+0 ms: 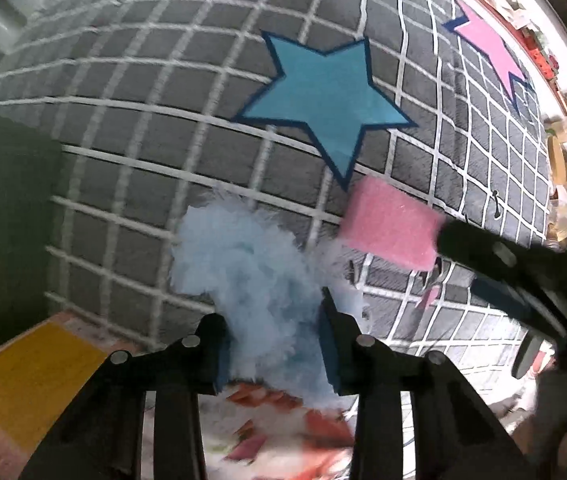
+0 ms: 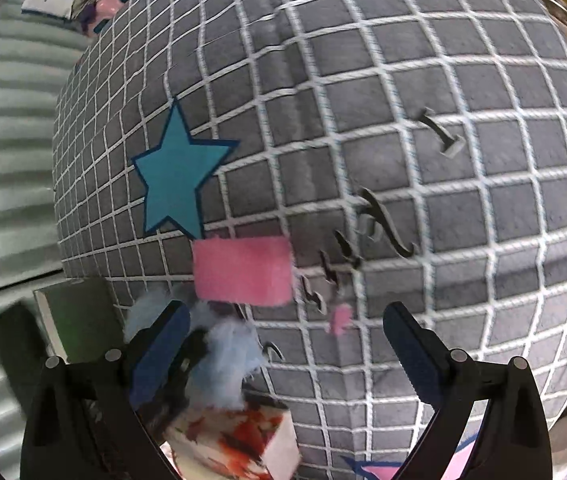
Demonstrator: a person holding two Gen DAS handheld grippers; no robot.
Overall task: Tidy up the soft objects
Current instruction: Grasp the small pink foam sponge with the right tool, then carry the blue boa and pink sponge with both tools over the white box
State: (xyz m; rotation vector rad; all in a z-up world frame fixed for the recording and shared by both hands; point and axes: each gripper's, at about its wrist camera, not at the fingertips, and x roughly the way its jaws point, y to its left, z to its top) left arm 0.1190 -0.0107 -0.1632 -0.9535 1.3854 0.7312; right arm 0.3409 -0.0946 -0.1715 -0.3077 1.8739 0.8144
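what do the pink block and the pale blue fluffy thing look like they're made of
Pink block: probably soft foam sponge; matte, finely pored faces, slightly fuzzy edges. Pale blue fluffy thing: looks like loose fibre stuffing or long-pile plush; wispy tufts, no firm outline. Blur leaves the exact kind open.

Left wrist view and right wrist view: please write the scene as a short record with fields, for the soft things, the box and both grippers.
surface: grey grid blanket with blue star
left gripper: shut on light blue fluffy thing
right gripper: open, holding nothing
pink sponge: lying on the blanket, beside the star's point
floral box: below the fluffy thing
yellow thing: at the blanket's edge, blurred
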